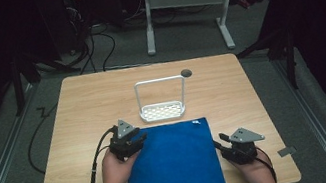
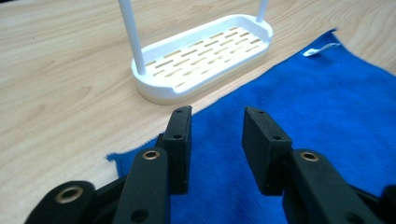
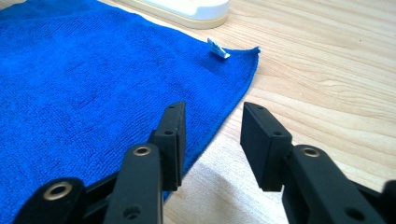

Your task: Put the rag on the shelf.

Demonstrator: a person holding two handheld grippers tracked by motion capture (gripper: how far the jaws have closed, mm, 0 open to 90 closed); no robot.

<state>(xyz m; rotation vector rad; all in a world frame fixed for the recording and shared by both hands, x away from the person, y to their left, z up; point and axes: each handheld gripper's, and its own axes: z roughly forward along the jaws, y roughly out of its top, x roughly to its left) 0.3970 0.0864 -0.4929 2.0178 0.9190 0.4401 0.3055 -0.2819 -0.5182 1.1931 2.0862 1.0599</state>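
**Grippers poised at the edges of a flat cloth**

High view: blue cloth (image 1: 174, 165) lies flat between left gripper (image 1: 131, 140) and right gripper (image 1: 223, 143).

Left gripper view: jaws parted, empty, over the cloth's far left corner; white rack (image 2: 205, 56) just beyond.

Right gripper view: jaws parted, empty, straddling the cloth's right edge. A shallow pinch would likely slip off the thin fabric.
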